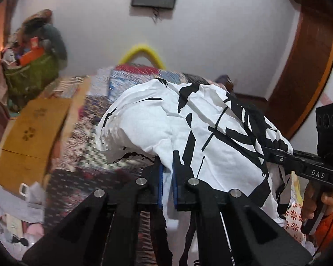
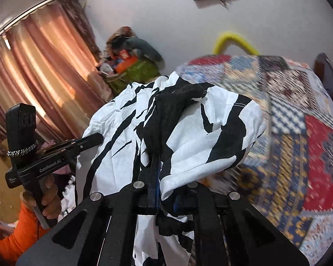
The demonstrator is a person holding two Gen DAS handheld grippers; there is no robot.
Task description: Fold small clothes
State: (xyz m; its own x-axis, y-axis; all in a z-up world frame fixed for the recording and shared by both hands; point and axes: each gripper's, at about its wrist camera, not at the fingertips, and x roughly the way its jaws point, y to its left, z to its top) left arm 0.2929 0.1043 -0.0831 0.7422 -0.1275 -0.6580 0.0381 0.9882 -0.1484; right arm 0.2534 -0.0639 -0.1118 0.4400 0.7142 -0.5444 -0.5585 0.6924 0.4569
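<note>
Hanging between both grippers, the white-and-black garment (image 1: 166, 122) is pinched in the left gripper (image 1: 167, 177) and the right gripper (image 2: 159, 177), lifted clear above the blurred patchwork bedspread (image 2: 299, 133), hiding its middle, cardboard box (image 1: 33, 133) at the bed's left edge.

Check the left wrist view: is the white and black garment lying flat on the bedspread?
No, the white and black garment hangs bunched in the air, pinched in the left claw above the patterned bedspread.
</note>
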